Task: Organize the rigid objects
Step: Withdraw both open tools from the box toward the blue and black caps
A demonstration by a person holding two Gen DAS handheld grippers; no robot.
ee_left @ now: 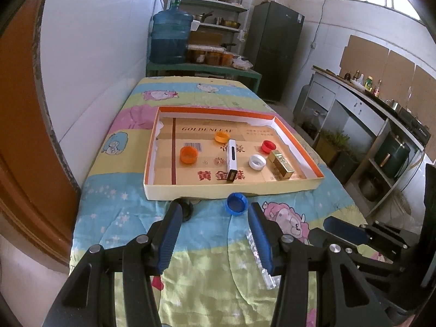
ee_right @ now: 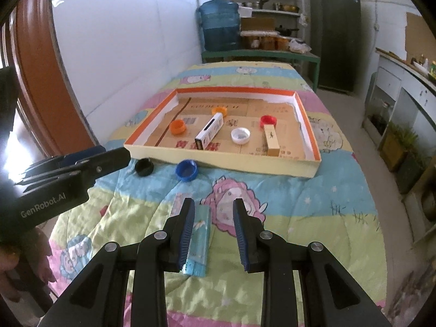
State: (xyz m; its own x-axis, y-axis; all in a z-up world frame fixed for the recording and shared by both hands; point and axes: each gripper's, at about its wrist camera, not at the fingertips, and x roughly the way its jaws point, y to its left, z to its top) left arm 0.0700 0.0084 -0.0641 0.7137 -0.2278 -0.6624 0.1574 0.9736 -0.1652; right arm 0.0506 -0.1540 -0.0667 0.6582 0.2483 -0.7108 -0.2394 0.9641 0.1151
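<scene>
Kitchen-like room; table under cartoon quilt (ee_right: 313,218).
Left to right: black cap (ee_right: 144,166) and blue cap (ee_right: 186,170) on quilt just outside tray (ee_right: 218,160) front wall, not yet in.
Left gripper (ee_left: 215,212): fingers spread wide, nothing between, blue cap just ahead.
Clear ridged bar (ee_right: 195,241) on quilt, beside left finger of right gripper (ee_right: 214,208); jaws apart, empty.
Judgement: collecting stage, several items already in tray; next move needs jaws straddling cap or bar, then closing.
Readable: "GOLDEN LEAF", "黄金" on tray floor; "GenRobot.AI" on left gripper body.
</scene>
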